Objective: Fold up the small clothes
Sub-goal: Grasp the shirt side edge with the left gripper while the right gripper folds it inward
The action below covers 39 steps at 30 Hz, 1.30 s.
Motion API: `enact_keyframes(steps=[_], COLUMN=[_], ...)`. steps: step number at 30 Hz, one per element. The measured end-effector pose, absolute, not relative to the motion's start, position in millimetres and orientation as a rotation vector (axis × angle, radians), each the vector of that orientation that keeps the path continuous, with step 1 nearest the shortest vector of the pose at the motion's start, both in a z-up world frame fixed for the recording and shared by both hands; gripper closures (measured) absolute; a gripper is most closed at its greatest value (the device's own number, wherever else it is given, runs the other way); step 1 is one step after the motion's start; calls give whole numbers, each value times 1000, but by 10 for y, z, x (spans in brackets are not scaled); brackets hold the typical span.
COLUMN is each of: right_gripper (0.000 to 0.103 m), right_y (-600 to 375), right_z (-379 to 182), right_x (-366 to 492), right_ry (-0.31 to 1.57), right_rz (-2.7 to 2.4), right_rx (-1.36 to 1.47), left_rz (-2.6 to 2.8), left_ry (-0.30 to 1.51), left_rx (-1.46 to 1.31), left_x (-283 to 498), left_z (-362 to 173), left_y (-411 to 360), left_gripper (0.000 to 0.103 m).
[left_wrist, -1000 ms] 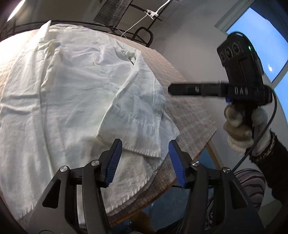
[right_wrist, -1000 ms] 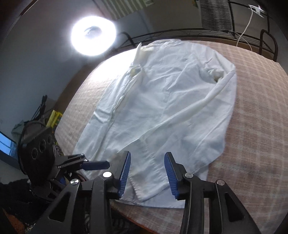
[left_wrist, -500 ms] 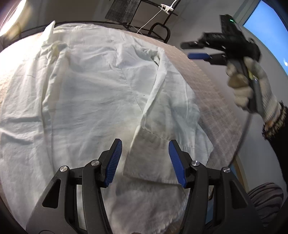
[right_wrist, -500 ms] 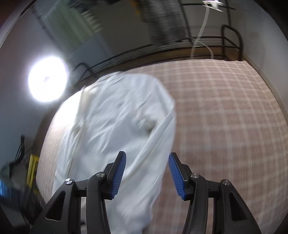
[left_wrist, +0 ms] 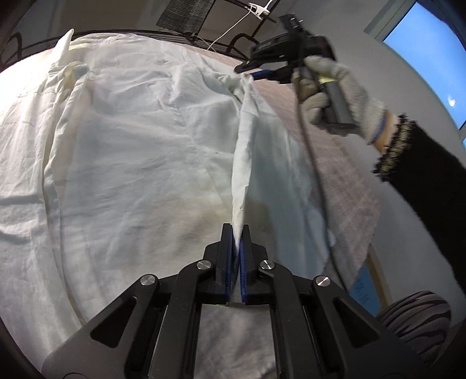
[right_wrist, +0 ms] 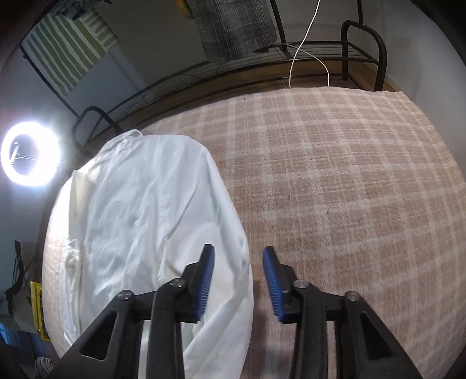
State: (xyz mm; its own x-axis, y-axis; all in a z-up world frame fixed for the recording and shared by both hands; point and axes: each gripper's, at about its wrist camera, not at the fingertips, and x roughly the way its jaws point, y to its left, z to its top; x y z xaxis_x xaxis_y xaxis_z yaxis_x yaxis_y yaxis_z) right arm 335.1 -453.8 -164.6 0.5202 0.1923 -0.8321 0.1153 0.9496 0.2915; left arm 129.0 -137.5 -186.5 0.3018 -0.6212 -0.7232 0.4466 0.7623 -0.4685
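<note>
A white shirt (left_wrist: pixel 131 145) lies spread on a pink checked blanket (right_wrist: pixel 335 189). My left gripper (left_wrist: pixel 238 233) is shut on the cuff end of its sleeve (left_wrist: pixel 243 151), which runs as a raised ridge toward the far side. There, a gloved hand (left_wrist: pixel 335 87) holds my right gripper (left_wrist: pixel 247 73) at the sleeve's shoulder end. In the right wrist view the right gripper (right_wrist: pixel 238 252) has its jaws closing, with a gap still between them. The shirt's (right_wrist: pixel 145 204) right edge lies in that gap, and the pads do not pinch it.
The blanket's edge (left_wrist: pixel 349 186) drops off at the right. A black metal rail (right_wrist: pixel 364 35) with a hanging checked cloth (right_wrist: pixel 236 26) and a white cable (right_wrist: pixel 308 43) borders the far side. A ring light (right_wrist: pixel 29 153) glares at the left.
My left gripper has shut on the sleeve cuff and lifted it into a ridge. The right gripper swept away along the sleeve to the shirt's far end, and its jaws have narrowed.
</note>
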Motion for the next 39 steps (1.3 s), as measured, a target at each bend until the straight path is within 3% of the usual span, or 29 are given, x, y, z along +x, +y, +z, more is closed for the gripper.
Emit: enact_keyframes(steps=[1,2,15,27,30,32,39], right_gripper=[97,103,103,103,99,76,73], right_y=[-4536,-4535,-3662,-2816,-2850,-2882,-3031], right_z=[-1674,-1696,-1010,-1607,-1724,-1755,-1508], right_x=[3385,3403,3359,3767,3788,3781,3525], right_ry=[1037,1043,920,1042,1061,1067,1000], right_rz=[52,58,202,242,263,284,302], right_rx=[333,341,136,-52,-10,20,80], left_rz=[-725,-736,-845,-770,-771,-770,-763], left_ry=[1048,1052,1119,1216,1211,1210,1221], left_rx=[-206,-222,-535,-563,-543,-539,-528], left_x=[1283,1274,941,991,1004,999,945], left_z=[-1848,-1837,-1775,-2182,-2165,-2144,-2107], left_y=[-1371,-1370,-1321,-1329,-1359,-1377,-1338], left_gripper=[102,102,103,103,103,103,103])
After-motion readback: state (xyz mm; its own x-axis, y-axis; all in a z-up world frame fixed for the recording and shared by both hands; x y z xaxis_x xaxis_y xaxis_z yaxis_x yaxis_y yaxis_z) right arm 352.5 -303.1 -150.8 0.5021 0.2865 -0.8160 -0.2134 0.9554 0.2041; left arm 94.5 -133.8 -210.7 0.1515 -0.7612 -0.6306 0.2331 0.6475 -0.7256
